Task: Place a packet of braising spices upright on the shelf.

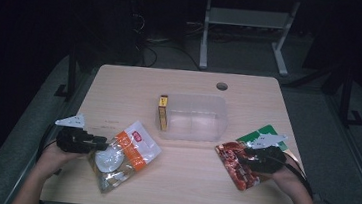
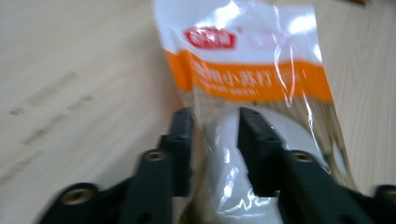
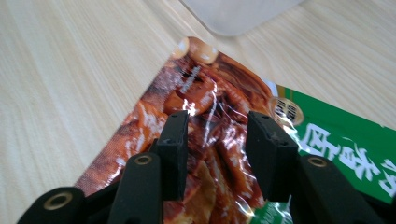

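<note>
as we look down from the high view, the clear plastic bin [image 1: 192, 117] sits mid-table with a yellow box [image 1: 162, 112] leaning at its left wall. the orange-and-white snack bag [image 1: 124, 155] lies near the bin's front left, the red-and-green snack pouch [image 1: 245, 156] near its front right; both lie outside the bin, so the packing looks barely begun.

in the left gripper view, our left gripper [image 2: 215, 122] holds its jaws partly open around a bulge of the orange-and-white bag; we cannot tell whether the pads press it.

in the right gripper view, our right gripper [image 3: 217, 122] hangs part-open over the pouch, apparently not clamped, with the bin's corner just beyond. both grasps and both transfers remain.
</note>
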A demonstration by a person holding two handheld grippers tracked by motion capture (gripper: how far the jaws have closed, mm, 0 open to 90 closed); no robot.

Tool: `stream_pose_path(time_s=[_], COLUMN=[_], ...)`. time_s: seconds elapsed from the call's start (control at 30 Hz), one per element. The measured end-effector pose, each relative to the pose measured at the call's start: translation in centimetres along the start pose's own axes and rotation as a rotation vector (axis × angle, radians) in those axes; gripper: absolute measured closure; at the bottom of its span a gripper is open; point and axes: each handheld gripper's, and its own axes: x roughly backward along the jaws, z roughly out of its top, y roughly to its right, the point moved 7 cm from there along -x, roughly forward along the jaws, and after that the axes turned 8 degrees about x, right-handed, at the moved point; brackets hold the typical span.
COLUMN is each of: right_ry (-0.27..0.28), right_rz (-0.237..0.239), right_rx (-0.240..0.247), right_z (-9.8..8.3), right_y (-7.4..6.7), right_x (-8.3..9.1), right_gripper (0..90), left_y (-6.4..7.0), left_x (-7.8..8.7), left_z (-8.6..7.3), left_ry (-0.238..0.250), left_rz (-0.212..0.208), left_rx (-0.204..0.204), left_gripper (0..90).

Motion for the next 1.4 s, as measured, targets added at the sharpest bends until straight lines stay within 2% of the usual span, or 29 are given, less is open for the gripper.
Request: stream_pose_path(time_s=[0.07,0.13,0.17,0.2,0.27,0.3,0.37,0.47,0.53,0.6,0.7,0.73,0.8,0.93,1.1,1.17,1.23,1.27,1.3,1.33,1.4], right_ry=[-0.002,-0.008,-0.018,-0.018,-0.034,-0.07,-0.081,-0.098,-0.107,-0.108,-0.115,-0.115,-0.114,-0.141,-0.121,-0.115,-0.113,-0.113,-0.105,-0.105,-0.1], right_rz=[-0.017,-0.032,-0.052,-0.052,-0.056,-0.072,-0.074,-0.102,-0.104,-0.091,-0.046,-0.046,-0.023,-0.012,0.029,0.048,0.079,0.079,0.114,0.114,0.134], right_rx=[-0.001,-0.014,-0.021,-0.021,-0.027,-0.025,-0.023,-0.034,-0.044,-0.051,-0.084,-0.084,-0.074,-0.012,0.006,0.015,0.03,0.03,0.052,0.052,0.09], right_z=[-0.2,-0.5,-0.8,-0.8,-1.1,-1.6,-1.8,-2.5,-2.9,-3.2,-3.4,-3.4,-3.3,-2.8,-2.1,-1.7,-0.9,-0.9,-0.3,-0.3,0.3], right_y=[0.4,0.9,1.5,1.5,1.9,2.3,2.5,3.2,3.6,3.7,3.7,3.7,3.3,2.6,1.5,0.8,-0.5,-0.5,-1.6,-1.6,-2.5], right_x=[0.1,0.2,0.3,0.3,0.4,0.4,0.4,0.5,0.2,0.0,-0.4,-0.4,-0.5,-0.7,-1.1,-1.3,-1.7,-1.7,-2.0,-2.0,-2.4], right_gripper=[65.6,77.0,87.0,87.0,89.7,89.8,89.8,89.8,89.8,90.0,90.0,90.0,90.0,90.0,90.0,90.0,90.0,90.0,90.0,90.0,90.0], left_y=[0.5,1.6,2.7,2.7,3.8,4.5,6.0,7.9,9.1,10.1,10.9,11.1,11.4,12.0,12.8,13.0,13.2,13.3,13.7,13.7,14.0], left_x=[0.7,1.1,1.1,1.1,0.8,0.5,-0.2,-1.3,-2.3,-3.2,-4.3,-4.7,-5.3,-6.2,-7.0,-7.4,-7.7,-7.8,-8.2,-8.2,-8.4], left_z=[0.7,1.4,1.8,1.8,2.2,2.4,2.9,3.4,3.7,4.0,4.0,3.9,3.7,3.3,3.2,3.1,3.0,3.0,2.8,2.8,2.7], left_ry=[0.037,0.072,0.084,0.084,0.08,0.083,0.078,0.068,0.055,0.046,0.026,0.014,-0.006,-0.03,-0.045,-0.058,-0.071,-0.076,-0.087,-0.087,-0.093], left_rz=[0.024,0.035,0.031,0.031,0.038,0.04,0.049,0.035,0.033,0.013,0.0,-0.004,-0.008,-0.024,-0.048,-0.055,-0.06,-0.064,-0.074,-0.074,-0.079], left_rx=[-0.006,-0.016,-0.027,-0.027,-0.039,-0.041,-0.047,-0.072,-0.1,-0.115,-0.14,-0.149,-0.156,-0.171,-0.18,-0.183,-0.194,-0.197,-0.198,-0.198,-0.202], left_gripper=[52.9,49.3,47.6,46.2,44.9,42.5,41.2,39.2,37.4,36.8,36.5,36.5,36.3,36.3,35.6,35.2,35.2,35.2,35.2,35.2,35.2])
